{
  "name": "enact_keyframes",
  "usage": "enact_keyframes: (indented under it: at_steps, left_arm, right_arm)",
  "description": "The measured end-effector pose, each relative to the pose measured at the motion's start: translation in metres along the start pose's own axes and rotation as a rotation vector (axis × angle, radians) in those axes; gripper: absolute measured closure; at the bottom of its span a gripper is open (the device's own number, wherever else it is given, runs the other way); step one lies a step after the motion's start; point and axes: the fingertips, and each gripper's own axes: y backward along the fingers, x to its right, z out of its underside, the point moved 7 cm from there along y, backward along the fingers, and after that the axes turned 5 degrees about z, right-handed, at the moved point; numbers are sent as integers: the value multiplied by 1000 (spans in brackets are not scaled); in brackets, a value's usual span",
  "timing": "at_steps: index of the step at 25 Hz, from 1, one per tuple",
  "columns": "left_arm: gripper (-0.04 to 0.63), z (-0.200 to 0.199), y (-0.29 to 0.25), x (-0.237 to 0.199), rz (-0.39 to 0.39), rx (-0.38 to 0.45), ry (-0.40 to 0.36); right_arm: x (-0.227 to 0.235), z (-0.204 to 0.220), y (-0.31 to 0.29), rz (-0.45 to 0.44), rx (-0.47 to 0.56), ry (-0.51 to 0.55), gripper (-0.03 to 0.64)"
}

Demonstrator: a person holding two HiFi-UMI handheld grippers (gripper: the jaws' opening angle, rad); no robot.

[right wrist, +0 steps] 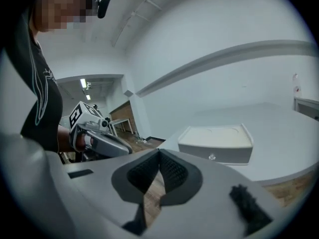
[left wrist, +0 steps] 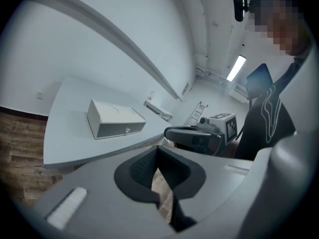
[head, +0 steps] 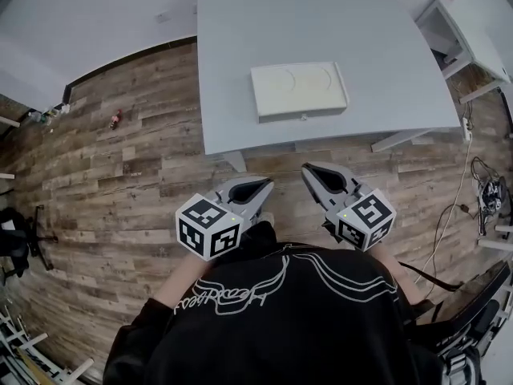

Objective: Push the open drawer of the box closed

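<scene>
A white box [head: 299,91] lies on the grey table [head: 240,70], and its drawer front with a small knob [head: 304,117] sits flush with the box body. The same box [left wrist: 115,117] [right wrist: 217,141] shows well ahead of the jaws in both gripper views. Both grippers hang over the wooden floor on the near side of the table's front edge, short of the box. My left gripper [head: 264,184] [left wrist: 158,151] is shut with nothing in it. My right gripper [head: 311,169] [right wrist: 159,151] is likewise shut and holds nothing. Neither one touches the box.
A white desk [head: 469,30] stands at the right beyond the table. Cables [head: 489,191] and a power strip [head: 466,127] lie on the floor at the right. A small red object [head: 116,119] lies on the floor at the left, near the wall.
</scene>
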Motion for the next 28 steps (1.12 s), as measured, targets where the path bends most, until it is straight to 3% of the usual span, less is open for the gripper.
enact_keyframes:
  at_steps: [9, 14, 28]
  left_arm:
    - [588, 40, 16, 111, -29, 63, -60]
    - [588, 65, 20, 156, -47, 74, -73]
    - [588, 70, 28, 224, -53, 95, -178]
  right_arm:
    - [-60, 31, 106, -154, 82, -117, 607]
    - [-86, 45, 145, -186, 76, -68, 607]
    - [-120, 49, 201, -216, 123, -41, 607]
